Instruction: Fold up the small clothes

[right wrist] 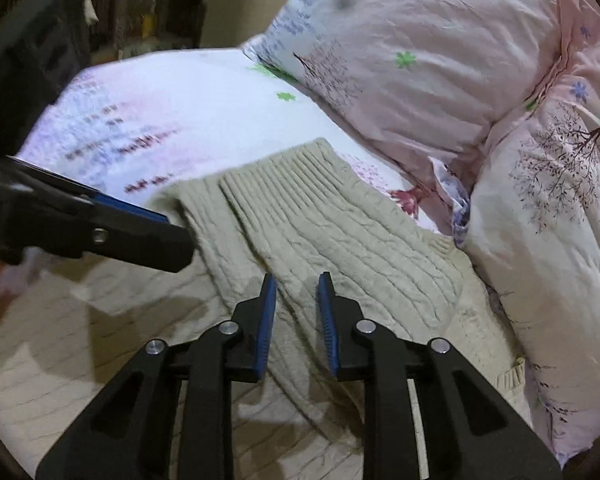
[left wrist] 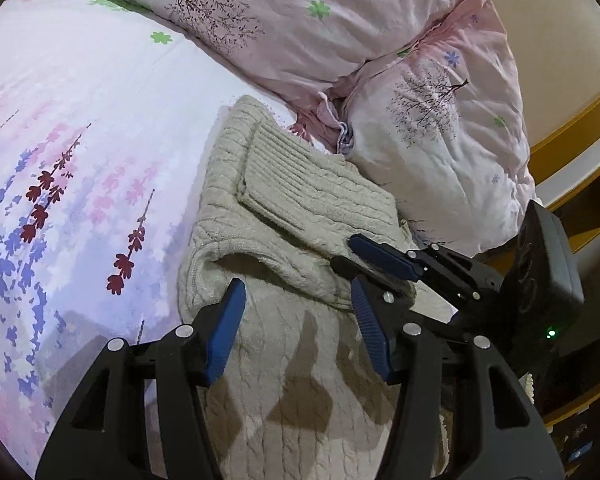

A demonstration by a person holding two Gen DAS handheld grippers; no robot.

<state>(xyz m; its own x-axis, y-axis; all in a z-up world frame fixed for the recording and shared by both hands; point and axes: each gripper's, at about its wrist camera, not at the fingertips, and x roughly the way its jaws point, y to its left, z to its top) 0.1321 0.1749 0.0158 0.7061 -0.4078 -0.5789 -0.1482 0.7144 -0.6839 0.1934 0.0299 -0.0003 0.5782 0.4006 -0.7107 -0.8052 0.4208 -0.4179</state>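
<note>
A cream cable-knit sweater (left wrist: 300,216) lies on the bed, a sleeve with a ribbed cuff (left wrist: 276,160) folded across its body. It also shows in the right wrist view (right wrist: 340,232). My left gripper (left wrist: 298,292) hovers open and empty just above the sweater's body. My right gripper (right wrist: 296,284) is open and empty over the folded sleeve; it enters the left wrist view from the right (left wrist: 352,252). The left gripper enters the right wrist view from the left (right wrist: 176,236), blurred.
The bed sheet (left wrist: 80,140) has a purple and pink flower print. Two pink pillows (left wrist: 300,20) (left wrist: 440,140) lie just beyond the sweater. A wooden bed frame (left wrist: 572,128) runs at the right. Dark furniture (right wrist: 32,52) stands at the far left.
</note>
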